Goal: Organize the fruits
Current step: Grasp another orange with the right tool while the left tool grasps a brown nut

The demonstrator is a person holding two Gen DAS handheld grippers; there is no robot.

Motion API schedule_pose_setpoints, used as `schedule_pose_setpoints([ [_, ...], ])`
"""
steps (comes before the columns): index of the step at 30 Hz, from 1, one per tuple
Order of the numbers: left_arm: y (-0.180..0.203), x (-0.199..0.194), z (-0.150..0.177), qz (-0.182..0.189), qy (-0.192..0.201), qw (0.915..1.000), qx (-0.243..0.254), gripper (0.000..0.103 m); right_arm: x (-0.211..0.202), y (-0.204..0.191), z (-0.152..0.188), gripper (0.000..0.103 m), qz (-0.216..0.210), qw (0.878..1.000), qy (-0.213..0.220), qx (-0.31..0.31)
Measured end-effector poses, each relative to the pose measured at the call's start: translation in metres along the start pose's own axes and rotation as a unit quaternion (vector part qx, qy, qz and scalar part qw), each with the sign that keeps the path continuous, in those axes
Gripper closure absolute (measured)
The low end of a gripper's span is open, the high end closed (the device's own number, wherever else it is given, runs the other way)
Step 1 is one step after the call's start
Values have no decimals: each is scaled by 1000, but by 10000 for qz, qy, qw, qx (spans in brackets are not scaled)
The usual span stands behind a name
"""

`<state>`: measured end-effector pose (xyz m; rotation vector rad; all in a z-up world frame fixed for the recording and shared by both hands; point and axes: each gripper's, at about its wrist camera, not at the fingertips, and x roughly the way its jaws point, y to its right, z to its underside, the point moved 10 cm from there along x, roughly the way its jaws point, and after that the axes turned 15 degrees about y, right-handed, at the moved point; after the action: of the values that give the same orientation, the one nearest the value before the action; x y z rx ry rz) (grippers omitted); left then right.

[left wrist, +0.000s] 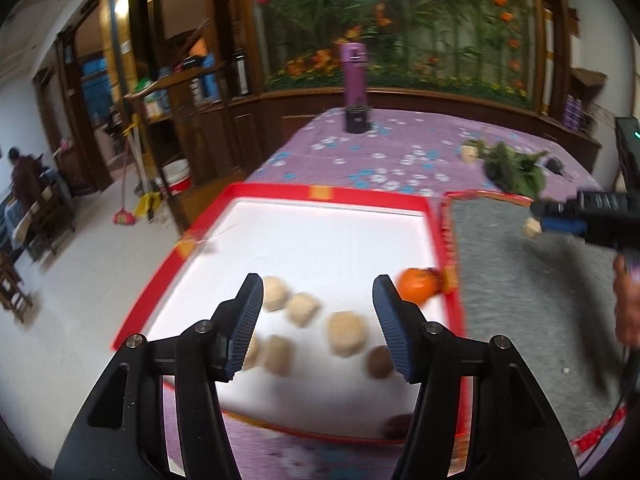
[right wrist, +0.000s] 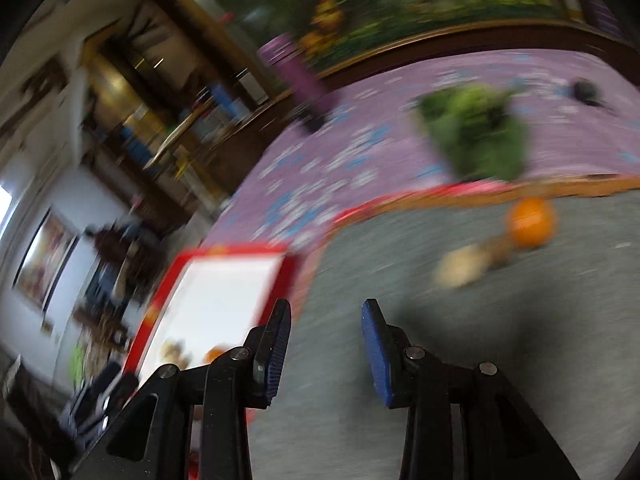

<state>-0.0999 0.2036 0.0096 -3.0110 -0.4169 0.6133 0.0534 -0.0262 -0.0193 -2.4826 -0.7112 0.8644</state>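
Resting in the red-rimmed white tray (left wrist: 430,216): pale beige rounded fruits (left wrist: 346,333) and a round orange fruit (left wrist: 416,287), seemingly light, firm, smooth; gripping across the middle looks safest. Left tool (left wrist: 318,326) hovering spread, empty. Right tool (right wrist: 326,346) hanging parted, empty, over the grey mat (right wrist: 520,360) carrying another orange fruit (right wrist: 531,222).

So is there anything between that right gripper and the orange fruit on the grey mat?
Nothing visible blocks it. The right gripper is open over bare grey mat; the orange fruit lies ahead to its right, with a blurred pale piece just beside it.
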Motion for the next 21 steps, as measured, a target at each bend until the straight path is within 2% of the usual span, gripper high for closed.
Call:
schedule_pose_setpoints([
  [4, 43, 1, -9, 389, 13, 9990, 236, 46, -18, 67, -39, 67, 576, 9968, 302, 472],
  [8, 90, 6, -18, 795, -30, 9957, 465, 46, -14, 104, -51, 67, 848, 9930, 111, 812],
  [14, 156, 25, -28, 1316, -162, 9877, 826, 46, 10, 112, -44, 67, 1000, 9903, -170, 952],
  [17, 176, 38, -30, 1434, -270, 9855, 872, 46, 21, 118, -41, 67, 1104, 9909, -185, 750],
  [21, 206, 63, -26, 1661, -535, 9801, 950, 46, 29, 118, -34, 69, 1013, 9936, -264, 434],
])
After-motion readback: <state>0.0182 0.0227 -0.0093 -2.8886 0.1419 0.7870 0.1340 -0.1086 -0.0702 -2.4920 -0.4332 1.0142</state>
